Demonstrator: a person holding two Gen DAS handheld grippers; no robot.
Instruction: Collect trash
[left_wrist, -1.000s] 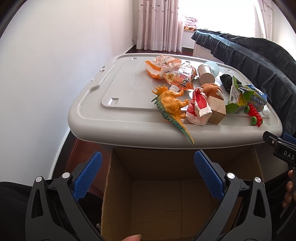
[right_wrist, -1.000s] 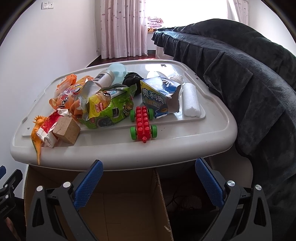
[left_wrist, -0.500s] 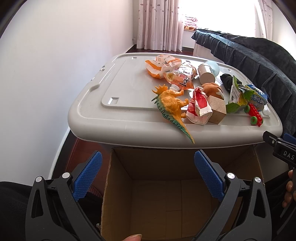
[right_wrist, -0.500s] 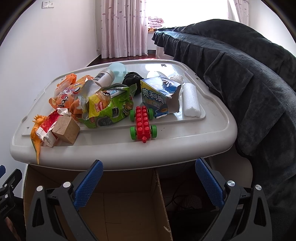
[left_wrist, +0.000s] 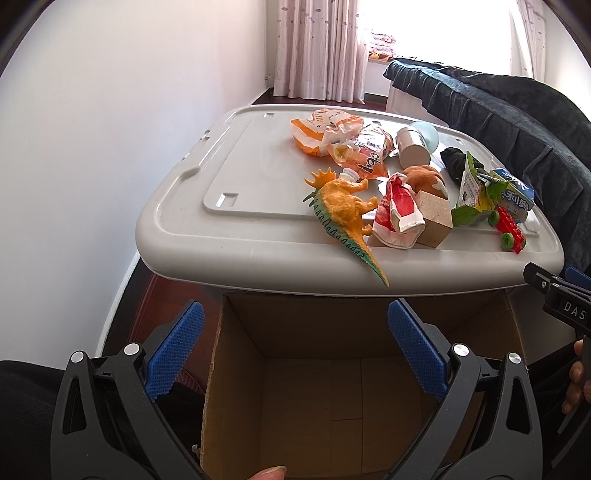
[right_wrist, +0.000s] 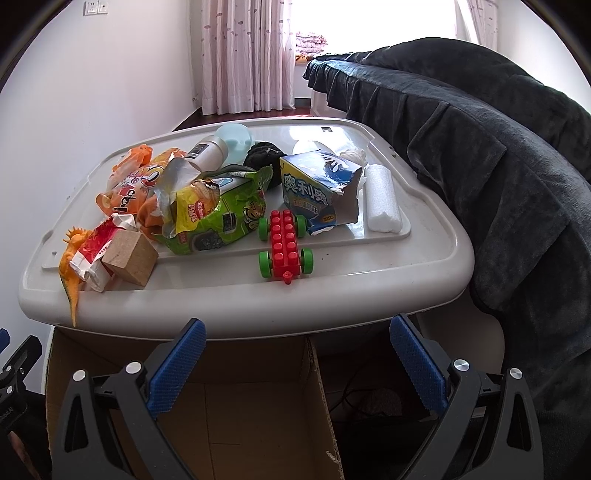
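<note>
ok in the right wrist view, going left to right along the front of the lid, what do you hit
orange dinosaur → red and white wrapper → wooden block → green snack bag → red toy car → blue torn carton → white foam roll

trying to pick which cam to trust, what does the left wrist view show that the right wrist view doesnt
Only the left wrist view shows the bare left half of the grey bin lid and the whole orange dinosaur.

Only the right wrist view shows the white foam block and the face of the blue torn carton.

Both show the wooden block, the red toy car, the green snack bag and the open cardboard box, each past an open claw.
</note>
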